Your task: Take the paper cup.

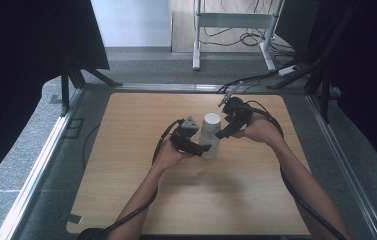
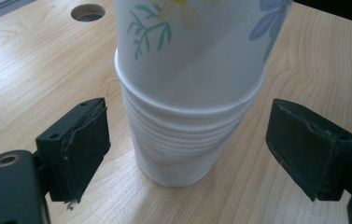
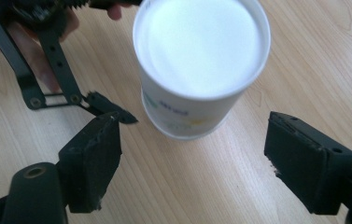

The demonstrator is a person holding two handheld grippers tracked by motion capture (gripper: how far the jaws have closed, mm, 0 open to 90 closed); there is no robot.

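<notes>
Left gripper view shows a flower-printed white paper cup stack upside down between both grippers' unclenched jaws.

No readable text anywhere; the stack of paper cups carries only a printed flower pattern, with blurred unreadable marks.

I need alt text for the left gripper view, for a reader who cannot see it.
A stack of white paper cups, upside down and printed with flowers, stands on a wooden table. Two black tongs flank the stack's lower part, open and not touching it. A round hole sits in the tabletop behind.
</notes>
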